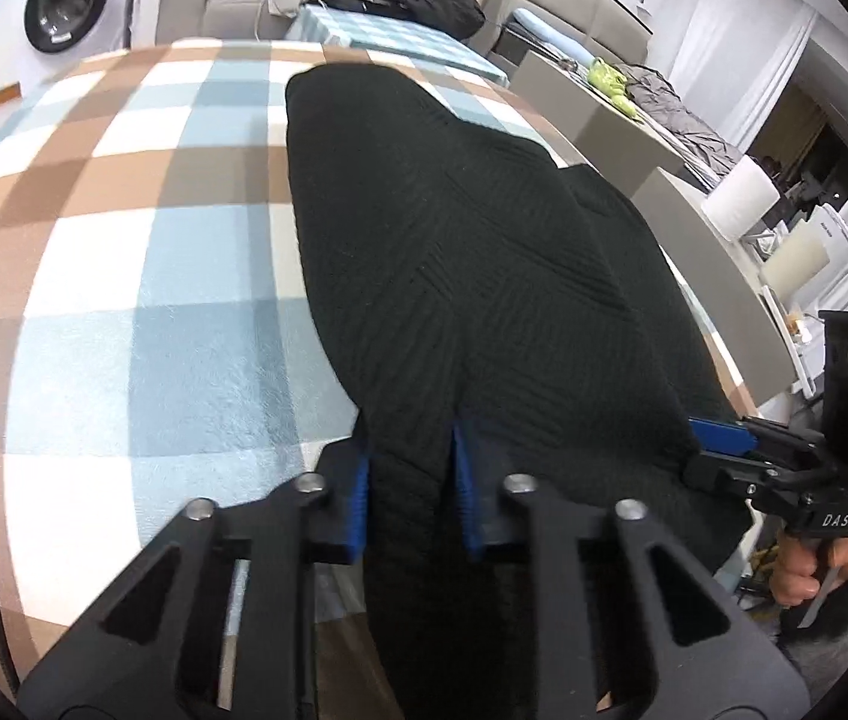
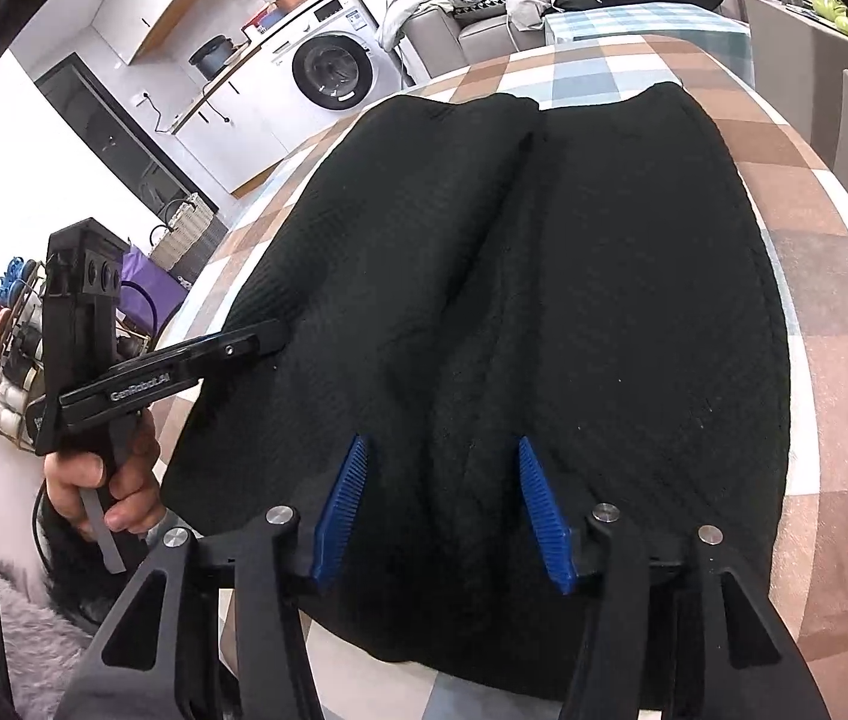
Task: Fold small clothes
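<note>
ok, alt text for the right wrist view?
Right tongs open, blue pads either side of a raised fold in a black knit garment lying on a checked blanket. At left, the left tongs reach onto the garment's edge.

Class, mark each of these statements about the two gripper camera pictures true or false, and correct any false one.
1. The black ribbed knit garment lies on a checked blue, brown and white blanket. True.
2. The left gripper has black fabric between its blue pads. True.
3. The garment is bright red. False: it is black.
4. The right gripper hangs far from the garment. False: its open fingers straddle a fold.
</note>
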Demonstrator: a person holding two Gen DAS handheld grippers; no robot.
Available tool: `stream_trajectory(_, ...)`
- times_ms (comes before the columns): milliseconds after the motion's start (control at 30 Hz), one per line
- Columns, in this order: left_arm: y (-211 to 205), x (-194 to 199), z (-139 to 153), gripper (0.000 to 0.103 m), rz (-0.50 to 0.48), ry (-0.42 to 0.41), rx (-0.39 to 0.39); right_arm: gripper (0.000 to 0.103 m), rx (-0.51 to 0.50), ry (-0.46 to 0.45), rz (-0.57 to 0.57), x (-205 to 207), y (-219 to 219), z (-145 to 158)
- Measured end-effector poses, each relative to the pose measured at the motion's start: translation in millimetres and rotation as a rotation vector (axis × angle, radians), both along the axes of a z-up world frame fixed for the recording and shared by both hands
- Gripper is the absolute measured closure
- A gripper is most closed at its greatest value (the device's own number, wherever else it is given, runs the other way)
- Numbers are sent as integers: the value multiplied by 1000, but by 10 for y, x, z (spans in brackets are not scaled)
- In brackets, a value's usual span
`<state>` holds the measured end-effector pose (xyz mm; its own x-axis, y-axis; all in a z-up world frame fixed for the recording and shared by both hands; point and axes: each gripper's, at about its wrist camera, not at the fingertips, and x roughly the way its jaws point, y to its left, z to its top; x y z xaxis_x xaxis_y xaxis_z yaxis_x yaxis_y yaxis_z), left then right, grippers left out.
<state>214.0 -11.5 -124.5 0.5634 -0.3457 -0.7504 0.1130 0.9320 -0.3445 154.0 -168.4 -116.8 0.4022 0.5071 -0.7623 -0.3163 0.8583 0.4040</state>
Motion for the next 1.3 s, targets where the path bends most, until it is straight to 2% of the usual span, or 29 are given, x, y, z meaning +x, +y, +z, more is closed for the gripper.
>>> stream_trajectory(133,63,-37,1,90,27,-14,-7,50,-30,-24,4,-22,101,1)
stream_trajectory(233,156,-93,19,91,55,-21,-1,50,-16,-15,10,1,175,-7)
stream_trajectory(467,480,-284,64,90,118,-12,37,50,9,0,120,-10,552,-26)
stream_trajectory(567,557,-354,60,86,122,-2,46,50,-20,1,129,41,624,28)
stream_trajectory(667,604,-437,94,81,131,-16,57,50,3,-38,105,100,627,141)
stream_trajectory(733,616,-458,112,75,132,-18,56,50,22,-51,104,179,653,177)
stream_trajectory(800,642,-472,133,63,139,-26,50,50,45,-42,113,248,714,160)
stream_trajectory(833,658,-482,145,61,145,-29,52,51,41,-37,116,282,747,134)
stream_trajectory(867,669,-496,159,59,151,-34,50,53,31,-35,117,313,785,104)
stream_trajectory(933,679,-502,184,55,153,-35,45,75,22,-18,122,338,845,50)
stream_trajectory(1033,708,-519,209,53,166,-46,36,89,-34,-22,159,378,905,36)
stream_trajectory(1200,663,-523,235,52,154,-52,43,92,8,-71,155,295,789,246)
stream_trajectory(1300,648,-499,181,52,155,-36,43,92,-40,-15,120,331,725,66)
